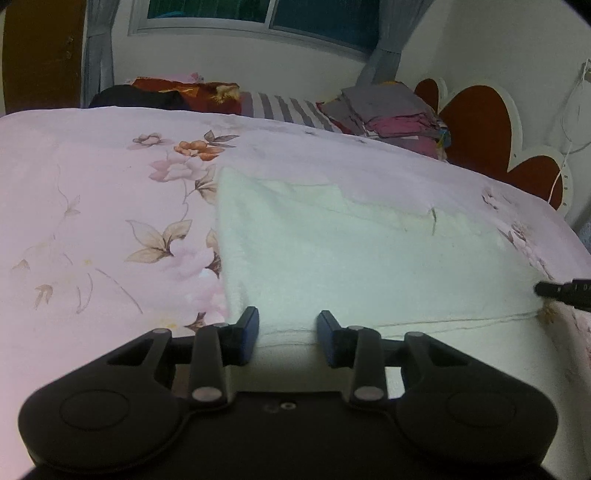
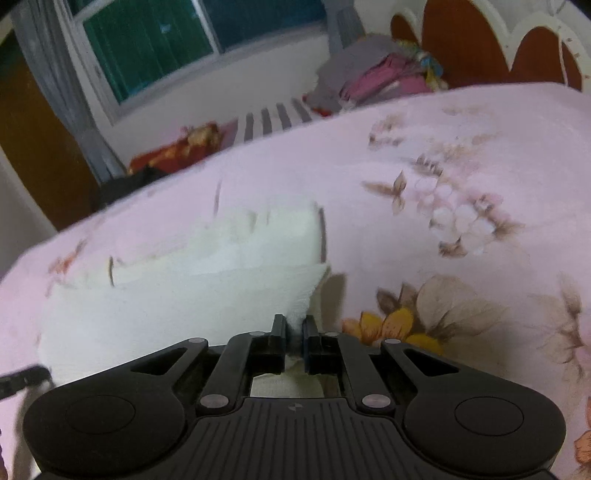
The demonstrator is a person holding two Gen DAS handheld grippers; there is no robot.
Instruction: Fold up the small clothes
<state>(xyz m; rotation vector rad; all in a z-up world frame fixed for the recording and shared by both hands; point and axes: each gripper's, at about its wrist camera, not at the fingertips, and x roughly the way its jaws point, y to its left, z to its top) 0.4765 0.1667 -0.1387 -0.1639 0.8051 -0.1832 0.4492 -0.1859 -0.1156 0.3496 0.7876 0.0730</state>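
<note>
A pale cream small garment (image 1: 351,254) lies spread on the pink floral bedsheet (image 1: 92,206). My left gripper (image 1: 288,325) is open, its fingers astride the garment's near edge, with cloth between them. In the right wrist view the same garment (image 2: 177,295) lies to the left. My right gripper (image 2: 294,326) is shut on its near right corner, which is lifted a little off the sheet (image 2: 461,155). The right gripper's tip (image 1: 561,291) shows at the right edge of the left wrist view. The left gripper's tip (image 2: 22,376) shows at the lower left of the right wrist view.
A stack of folded clothes (image 1: 391,114) sits at the far right of the bed by a red and white headboard (image 1: 487,122). Dark and red bedding (image 1: 177,94) lies at the far edge under a window (image 1: 258,14). A striped sheet (image 1: 288,107) lies between them.
</note>
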